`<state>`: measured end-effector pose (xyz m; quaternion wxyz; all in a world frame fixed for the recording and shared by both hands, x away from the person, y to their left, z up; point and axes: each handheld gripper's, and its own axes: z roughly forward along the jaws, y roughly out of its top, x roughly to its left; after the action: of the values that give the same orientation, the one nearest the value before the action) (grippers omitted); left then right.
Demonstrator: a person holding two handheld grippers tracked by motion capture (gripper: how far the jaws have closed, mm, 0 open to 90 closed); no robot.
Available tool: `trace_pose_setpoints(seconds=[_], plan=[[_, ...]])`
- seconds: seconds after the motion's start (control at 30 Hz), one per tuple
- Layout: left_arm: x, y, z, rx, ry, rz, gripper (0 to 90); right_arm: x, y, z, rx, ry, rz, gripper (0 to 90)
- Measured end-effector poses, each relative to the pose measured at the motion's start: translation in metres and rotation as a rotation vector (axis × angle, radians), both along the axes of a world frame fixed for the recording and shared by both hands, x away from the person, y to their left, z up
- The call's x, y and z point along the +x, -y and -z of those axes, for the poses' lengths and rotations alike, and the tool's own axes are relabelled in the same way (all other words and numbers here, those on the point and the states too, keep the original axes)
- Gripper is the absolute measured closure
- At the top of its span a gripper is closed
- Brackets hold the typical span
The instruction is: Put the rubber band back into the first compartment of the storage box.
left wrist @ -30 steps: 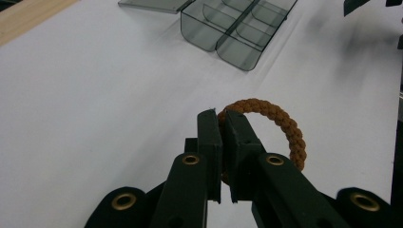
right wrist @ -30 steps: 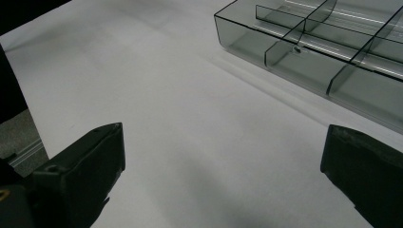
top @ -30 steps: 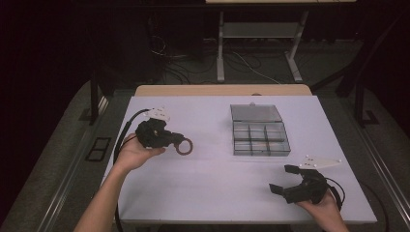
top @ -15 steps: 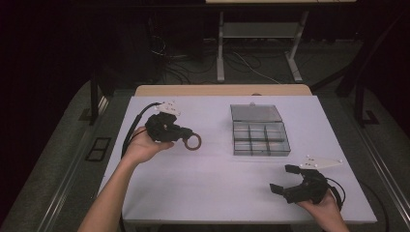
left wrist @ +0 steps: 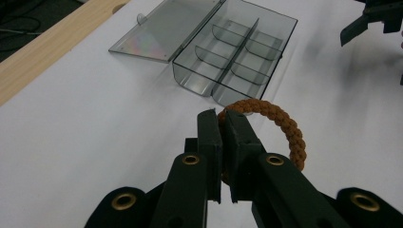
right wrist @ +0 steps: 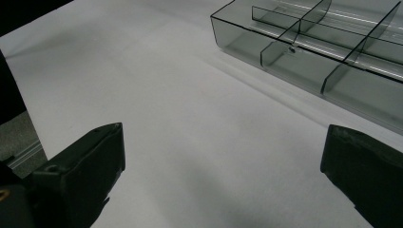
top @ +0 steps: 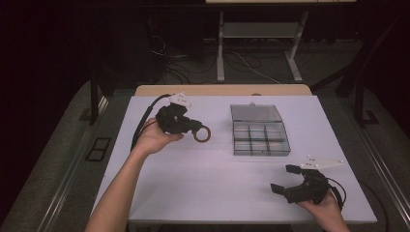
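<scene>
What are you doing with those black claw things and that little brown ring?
A person holds a hand-held gripper in each hand at a white table. The left hand-held gripper is pinching a brown braided ring and holding it up beside a clear compartment box whose lid lies open. Every compartment looks empty. The right hand-held gripper is open, holding nothing, near the table's front edge.

The white tabletop has a strip of light wood along its far edge. Behind it, on the dark floor, a metal table frame stands, and loose cables lie near its legs. At the left of the tabletop a black chair or stand is partly visible, and a dark panel lies on the grey floor there.
</scene>
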<state>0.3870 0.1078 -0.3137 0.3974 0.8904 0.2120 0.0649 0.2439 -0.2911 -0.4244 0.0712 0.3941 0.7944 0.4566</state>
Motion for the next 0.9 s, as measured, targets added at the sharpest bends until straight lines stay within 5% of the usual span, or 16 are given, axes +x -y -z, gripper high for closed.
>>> trace_pose_setpoints(seconds=[0.9], plan=[[0.012, 0.058, 0.002, 0.026, 0.003, 0.077, 84.1, -0.002, 0.003, -0.001, 0.008, 0.004, 0.002, 1.1]])
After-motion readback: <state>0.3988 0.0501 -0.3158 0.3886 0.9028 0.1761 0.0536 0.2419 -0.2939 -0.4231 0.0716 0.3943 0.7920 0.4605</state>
